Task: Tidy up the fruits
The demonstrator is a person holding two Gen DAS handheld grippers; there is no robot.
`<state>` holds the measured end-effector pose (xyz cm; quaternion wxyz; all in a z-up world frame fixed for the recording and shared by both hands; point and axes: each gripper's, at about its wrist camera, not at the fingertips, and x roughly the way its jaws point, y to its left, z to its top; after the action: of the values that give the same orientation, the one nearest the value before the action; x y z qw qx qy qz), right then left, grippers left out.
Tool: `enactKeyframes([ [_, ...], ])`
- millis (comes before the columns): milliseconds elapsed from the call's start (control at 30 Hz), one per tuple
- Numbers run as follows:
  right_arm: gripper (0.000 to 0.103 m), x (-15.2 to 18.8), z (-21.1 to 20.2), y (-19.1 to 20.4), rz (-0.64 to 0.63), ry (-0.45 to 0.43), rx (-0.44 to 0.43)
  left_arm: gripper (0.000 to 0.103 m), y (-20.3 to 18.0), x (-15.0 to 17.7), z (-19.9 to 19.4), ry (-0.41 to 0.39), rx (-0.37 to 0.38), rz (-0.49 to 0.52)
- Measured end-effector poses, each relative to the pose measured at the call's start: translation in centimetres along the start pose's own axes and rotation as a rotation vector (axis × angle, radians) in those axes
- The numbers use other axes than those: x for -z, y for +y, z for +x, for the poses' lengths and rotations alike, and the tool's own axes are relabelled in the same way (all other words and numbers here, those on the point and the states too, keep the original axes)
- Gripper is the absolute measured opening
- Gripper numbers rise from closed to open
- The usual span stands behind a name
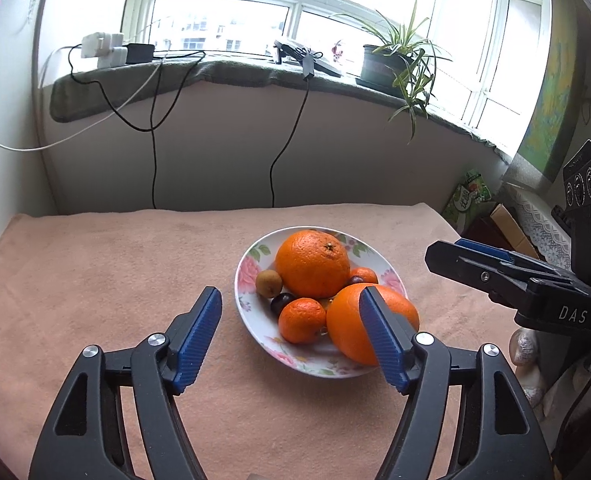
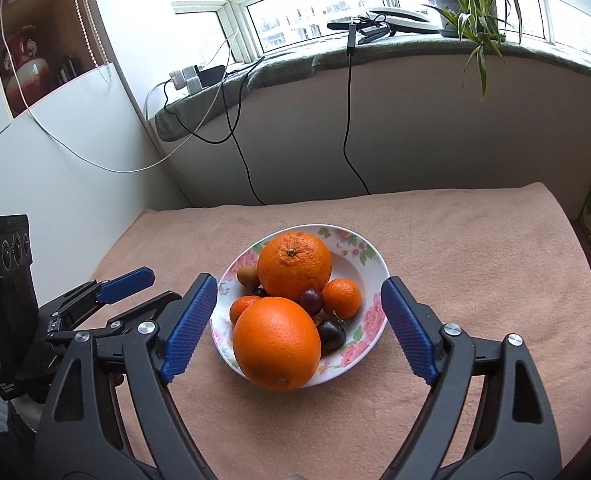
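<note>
The bench (image 2: 475, 264) was covered by a peach-coloured cloth, and a grey-clothed windowsill (image 1: 231, 74) carrying chargers, cables and a potted plant (image 1: 395, 60) was seen behind it. A green packet (image 1: 469, 196) with printed characters too small to be read was propped beyond the bench's right edge.

The left gripper (image 1: 291, 336) was held above the near side of the bench with its blue-padded jaws spread apart; nothing was gripped, although one pad overlapped the nearer orange in the left wrist view. The right gripper (image 2: 299, 326) was likewise held wide open in front of the plate, the pads standing clear of the fruit on both sides. In the left wrist view, the letters "DAS" were read in white on the black body of the right gripper. A small white label was seen on the body of the left gripper in the right wrist view, but its print could not be made out.

A flower-patterned plate (image 2: 359, 248) was set near the middle of the bench. Two large oranges (image 2: 294, 266) were piled in it, one at the back and one at the near rim. Two mandarins (image 2: 342, 298) were lodged beside them, touching the oranges. A small brown fruit (image 1: 268, 282) was placed at the left rim. Dark plums (image 2: 331, 336) were tucked between the citrus.
</note>
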<state>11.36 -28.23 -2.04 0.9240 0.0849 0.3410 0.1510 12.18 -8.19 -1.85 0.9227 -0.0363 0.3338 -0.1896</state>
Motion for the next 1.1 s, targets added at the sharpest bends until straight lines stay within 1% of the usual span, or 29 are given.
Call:
enactKeyframes([
  [100, 0.093, 0.5, -0.9, 0.6, -0.028, -0.023, 0.037, 0.071, -0.1, 0.3, -0.9, -0.007, -0.009, -0.004],
  [200, 0.093, 0.9, -1.5, 0.9, -0.044, -0.042, 0.085, 0.071, -0.3, 0.6, -1.9, -0.021, -0.025, -0.002],
  [333, 0.093, 1.5, -2.4, 0.7, -0.024, -0.061, 0.119, 0.071, -0.9, 0.9, -3.0, -0.044, -0.051, 0.019],
  [400, 0.093, 1.7, -2.8, 0.6, -0.016, -0.069, 0.139, 0.071, -1.1, 1.1, -3.5, -0.051, -0.052, 0.021],
  [600, 0.093, 2.4, -3.4, 0.8, -0.05, -0.083, 0.223, 0.071, -1.5, 1.6, -4.3, -0.058, -0.074, 0.034],
  [867, 0.093, 3.4, -4.7, 0.9, -0.05, -0.097, 0.247, 0.072, -1.8, 2.7, -4.7, -0.038, -0.086, 0.025],
  [1100, 0.093, 3.9, -5.4, 0.9, -0.042, -0.103, 0.244, 0.072, -1.9, 3.3, -5.0, -0.029, -0.09, 0.022],
])
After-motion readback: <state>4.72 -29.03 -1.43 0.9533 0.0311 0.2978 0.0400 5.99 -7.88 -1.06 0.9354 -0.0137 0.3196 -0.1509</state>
